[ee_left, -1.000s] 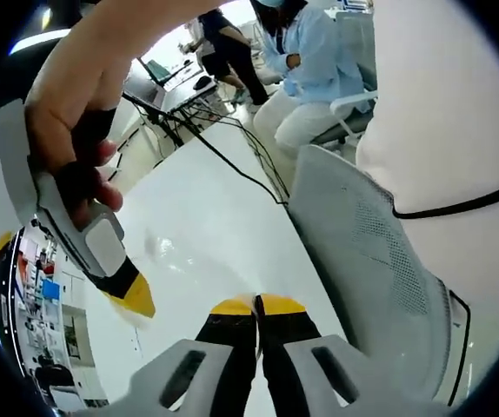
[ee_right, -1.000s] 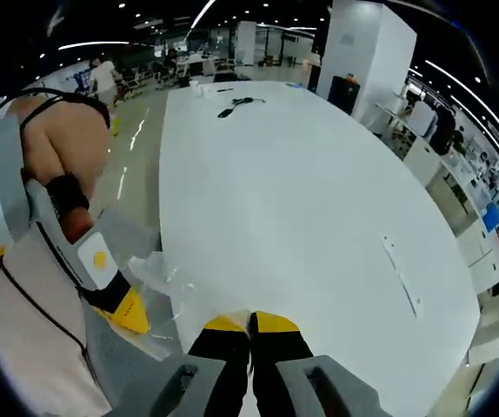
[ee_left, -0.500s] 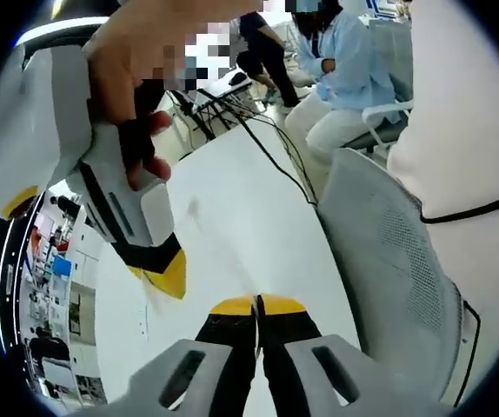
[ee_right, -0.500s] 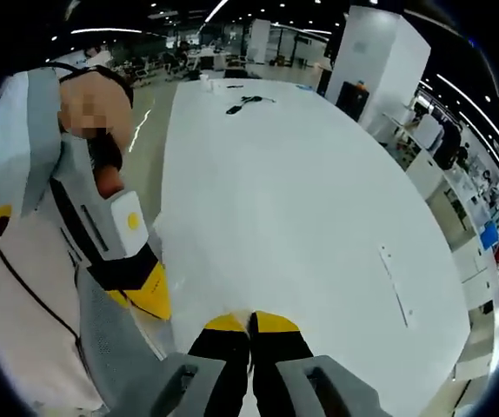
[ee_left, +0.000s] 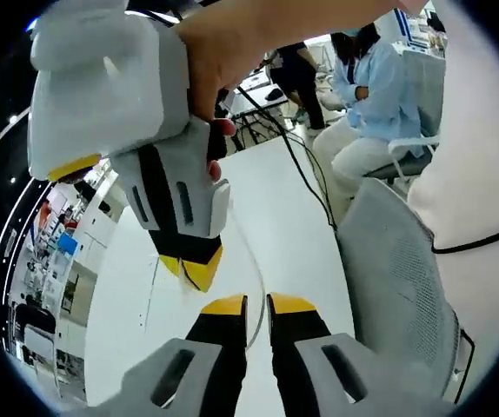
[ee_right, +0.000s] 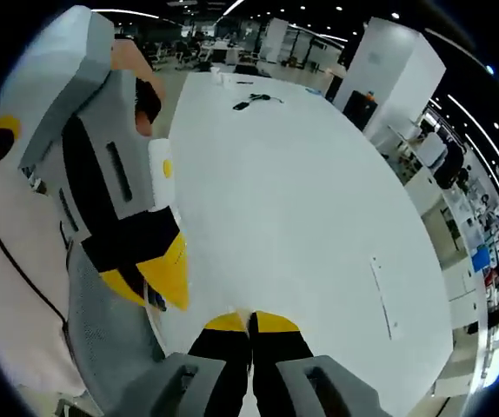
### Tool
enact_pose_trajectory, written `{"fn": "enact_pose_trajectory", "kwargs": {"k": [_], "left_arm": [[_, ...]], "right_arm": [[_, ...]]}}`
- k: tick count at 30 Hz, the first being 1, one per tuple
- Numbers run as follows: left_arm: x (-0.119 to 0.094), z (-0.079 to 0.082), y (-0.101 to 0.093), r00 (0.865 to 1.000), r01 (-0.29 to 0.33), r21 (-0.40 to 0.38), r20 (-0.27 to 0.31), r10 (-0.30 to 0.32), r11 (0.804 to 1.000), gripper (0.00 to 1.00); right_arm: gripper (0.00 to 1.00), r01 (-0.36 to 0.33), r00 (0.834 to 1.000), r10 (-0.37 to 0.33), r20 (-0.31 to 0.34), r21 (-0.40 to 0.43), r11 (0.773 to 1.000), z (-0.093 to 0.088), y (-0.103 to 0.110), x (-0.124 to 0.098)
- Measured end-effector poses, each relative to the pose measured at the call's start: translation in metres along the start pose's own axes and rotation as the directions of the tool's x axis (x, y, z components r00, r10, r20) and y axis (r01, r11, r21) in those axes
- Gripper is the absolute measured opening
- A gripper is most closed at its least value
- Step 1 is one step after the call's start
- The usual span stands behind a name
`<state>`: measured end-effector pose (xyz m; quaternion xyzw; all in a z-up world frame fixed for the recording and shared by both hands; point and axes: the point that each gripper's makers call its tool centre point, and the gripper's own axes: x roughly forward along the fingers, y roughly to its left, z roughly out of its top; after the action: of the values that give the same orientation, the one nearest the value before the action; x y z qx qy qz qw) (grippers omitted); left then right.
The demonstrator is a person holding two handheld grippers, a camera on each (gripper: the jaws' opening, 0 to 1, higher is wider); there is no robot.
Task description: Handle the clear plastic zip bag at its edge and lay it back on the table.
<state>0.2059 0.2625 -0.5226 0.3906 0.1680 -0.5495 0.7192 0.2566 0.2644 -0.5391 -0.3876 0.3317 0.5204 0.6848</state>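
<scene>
Zip bag's thin clear edge [ee_left: 256, 287] sits between the slightly parted left gripper [ee_left: 256, 304]; right gripper [ee_right: 249, 322] clenched.

No legible text, label, brand, number or sign anywhere in either view.

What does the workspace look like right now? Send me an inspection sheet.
Surface: white table, mostly bare.
Job's things: clear zip bag, only a faint clear edge running up from the left jaws; hold not confirmed.
Clutter: thin strip lying flat on the table.
Grippers: left gripper jaws slightly parted; right gripper jaws shut.
Cables: dark cable at the table's far end.
Surroundings: grey mesh chair; seated person; open office.
</scene>
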Motion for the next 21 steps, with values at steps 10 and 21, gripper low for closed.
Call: {"fn": "enact_pose_trajectory", "kwargs": {"k": [10, 21], "left_arm": [[-0.018, 0.012, 0.01, 0.995, -0.033, -0.122, 0.085, 0.043, 0.992, 0.1], [-0.035, -0.004, 0.014, 0.979, -0.052, -0.371, 0.162, 0.119, 0.927, 0.14]], "right_arm": [[0.0, 0.019, 1.0, -0.019, -0.003, -0.018, 1.0, -0.002, -0.008, -0.005], [0.0, 0.059, 0.998, -0.059, -0.005, -0.024, 0.998, -0.008, -0.029, -0.006]]}}
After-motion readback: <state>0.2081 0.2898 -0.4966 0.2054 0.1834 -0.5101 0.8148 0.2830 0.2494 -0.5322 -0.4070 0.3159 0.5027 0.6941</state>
